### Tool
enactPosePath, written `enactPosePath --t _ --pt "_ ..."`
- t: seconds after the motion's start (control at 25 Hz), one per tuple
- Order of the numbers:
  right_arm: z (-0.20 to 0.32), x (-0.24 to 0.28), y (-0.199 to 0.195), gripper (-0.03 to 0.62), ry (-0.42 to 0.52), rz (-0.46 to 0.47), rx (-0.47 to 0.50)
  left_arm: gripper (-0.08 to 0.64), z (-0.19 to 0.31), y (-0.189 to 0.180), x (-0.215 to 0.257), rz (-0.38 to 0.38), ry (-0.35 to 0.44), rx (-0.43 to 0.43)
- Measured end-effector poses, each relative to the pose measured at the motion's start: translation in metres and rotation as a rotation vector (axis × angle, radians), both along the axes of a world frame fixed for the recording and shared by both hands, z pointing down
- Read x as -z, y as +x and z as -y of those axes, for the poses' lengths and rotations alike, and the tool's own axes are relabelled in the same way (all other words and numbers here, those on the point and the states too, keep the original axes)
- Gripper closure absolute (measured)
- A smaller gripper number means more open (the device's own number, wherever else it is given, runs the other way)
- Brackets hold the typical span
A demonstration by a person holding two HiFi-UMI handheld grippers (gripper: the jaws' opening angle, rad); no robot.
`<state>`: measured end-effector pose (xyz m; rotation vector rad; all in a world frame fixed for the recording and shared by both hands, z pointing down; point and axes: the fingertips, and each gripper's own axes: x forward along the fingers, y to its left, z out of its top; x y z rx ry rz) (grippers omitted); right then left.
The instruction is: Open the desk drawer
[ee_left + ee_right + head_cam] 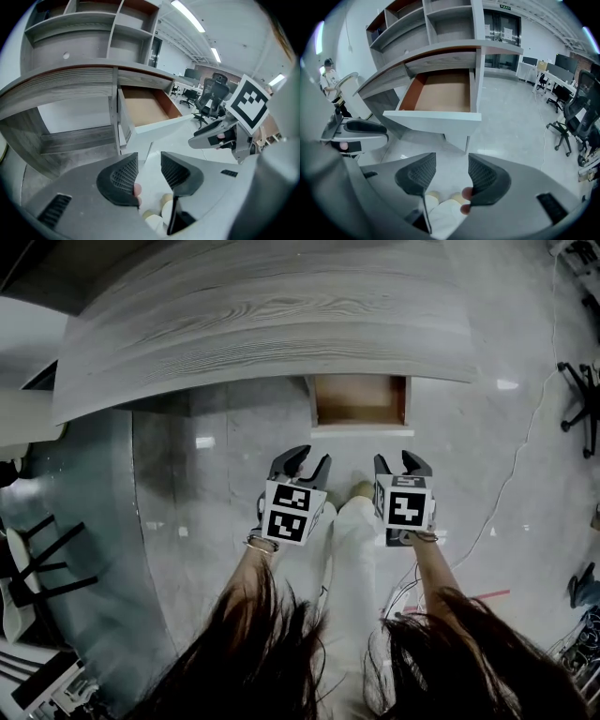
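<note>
The curved grey wood-grain table [262, 324] sweeps across the top of the head view, and the shallow drawer with a brown board floor and a white front panel [361, 401] juts out from under the table's front edge, near its right end, open to the floor side. In front of that panel lies a broad stretch of glossy pale grey floor [469, 456], bare between the drawer and both tools. The left gripper [307, 463] hangs off the drawer's left front corner and the right gripper [400, 465] off its right front corner, both apart from the panel and level with each other. In the left gripper view, the left gripper [149, 168] has its black, ribbed, curved pads spread with only floor between them, the drawer [147, 107] ahead and above. In the right gripper view, the right gripper [452, 171] is likewise parted and empty, facing the drawer [443, 96] squarely, its smooth white front edge nearest.
</note>
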<state>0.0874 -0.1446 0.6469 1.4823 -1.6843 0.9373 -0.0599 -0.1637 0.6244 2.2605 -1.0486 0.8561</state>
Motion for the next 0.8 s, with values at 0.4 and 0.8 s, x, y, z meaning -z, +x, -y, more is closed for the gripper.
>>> enactPosePath --t 0.4,0.8 --pt "-0.022 0.015 -0.010 0.385 0.001 0.001 0.036 0.408 -0.017 -0.004 0.024 0.011 0.014 0.057" --pt "-0.052 0.053 -0.013 0.428 0.051 -0.018 0.112 0.408 -0.051 -0.006 0.061 0.004 0.059 0.136"
